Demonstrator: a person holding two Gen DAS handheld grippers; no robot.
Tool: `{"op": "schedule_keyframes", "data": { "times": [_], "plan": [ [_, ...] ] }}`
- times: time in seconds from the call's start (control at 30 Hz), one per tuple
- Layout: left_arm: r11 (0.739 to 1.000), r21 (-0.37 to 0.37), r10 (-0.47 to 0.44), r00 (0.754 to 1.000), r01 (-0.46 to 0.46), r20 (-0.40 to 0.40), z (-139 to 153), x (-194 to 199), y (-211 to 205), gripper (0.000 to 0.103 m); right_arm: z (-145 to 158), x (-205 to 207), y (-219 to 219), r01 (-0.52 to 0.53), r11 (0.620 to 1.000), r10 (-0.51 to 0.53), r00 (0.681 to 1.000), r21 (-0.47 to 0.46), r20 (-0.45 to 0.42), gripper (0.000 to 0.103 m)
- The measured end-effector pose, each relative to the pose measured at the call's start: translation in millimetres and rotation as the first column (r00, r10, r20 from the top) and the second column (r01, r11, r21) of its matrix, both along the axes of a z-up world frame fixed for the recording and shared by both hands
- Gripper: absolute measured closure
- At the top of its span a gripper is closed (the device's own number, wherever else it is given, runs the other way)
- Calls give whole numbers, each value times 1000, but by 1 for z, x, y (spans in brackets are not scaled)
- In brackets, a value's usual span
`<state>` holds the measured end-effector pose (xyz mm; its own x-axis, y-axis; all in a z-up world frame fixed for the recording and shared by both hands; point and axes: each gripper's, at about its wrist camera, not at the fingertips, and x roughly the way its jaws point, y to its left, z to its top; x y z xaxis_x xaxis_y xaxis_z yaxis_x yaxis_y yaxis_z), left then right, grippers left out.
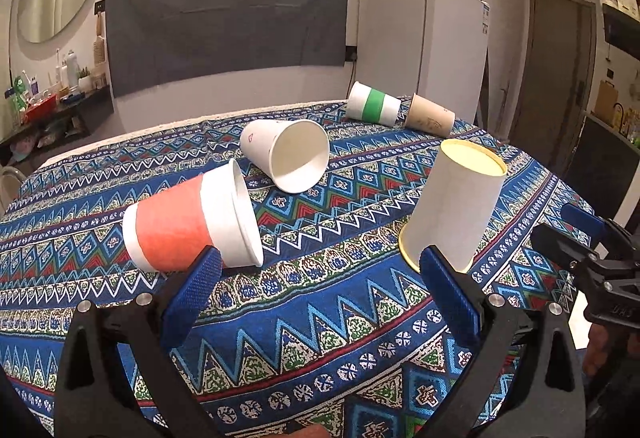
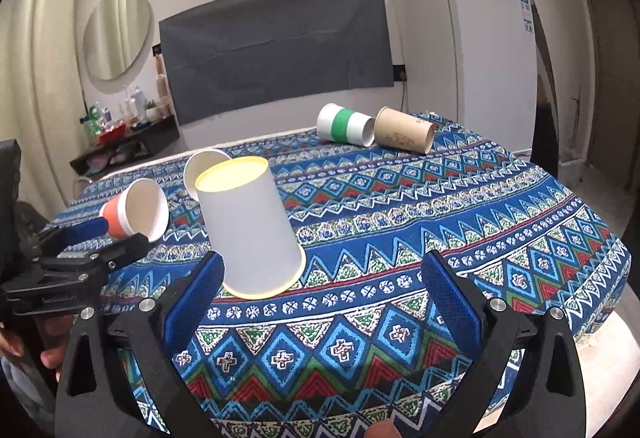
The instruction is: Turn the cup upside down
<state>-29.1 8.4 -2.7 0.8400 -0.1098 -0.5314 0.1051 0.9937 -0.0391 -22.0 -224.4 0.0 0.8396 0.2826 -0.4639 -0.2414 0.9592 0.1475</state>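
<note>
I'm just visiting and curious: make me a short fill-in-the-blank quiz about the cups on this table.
1. The white cup with the yellow rim stands with its mouth facing ____.
2. The cup lying next to the brown cup has a ____ band.
3. The number of cups lying on their sides is ____.
4. Both the left gripper and the right gripper have their jaws ____.

Missing words: down; green; four; open

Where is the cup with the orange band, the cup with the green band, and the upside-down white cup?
orange-band cup (image 1: 172, 228), left wrist view, on its orange sleeve.
green-band cup (image 2: 343, 125), right wrist view, on its green stripe.
upside-down white cup (image 2: 250, 228), right wrist view, on its white side wall.
</note>
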Motion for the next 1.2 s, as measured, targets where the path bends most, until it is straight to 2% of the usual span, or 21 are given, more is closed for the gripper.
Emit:
{"op": "schedule_keyframes", "data": {
  "times": [0.17,0.47,1.2],
  "plan": [
    [1000,-8,14,1000,-14,-11,-2,0,2,6,0,-1,4,-11,999,11,1000,38,-13,8],
    [998,60,3,1000,-3,1,-3,-3,-10,6,1,-8,12,21,1000,-21,999,-5,32,8],
    [998,57,2,1000,-1,-28,-5,2,-8,6,-7,-2,15,7,1000,-7,1000,-23,9,8]
  ]
}}
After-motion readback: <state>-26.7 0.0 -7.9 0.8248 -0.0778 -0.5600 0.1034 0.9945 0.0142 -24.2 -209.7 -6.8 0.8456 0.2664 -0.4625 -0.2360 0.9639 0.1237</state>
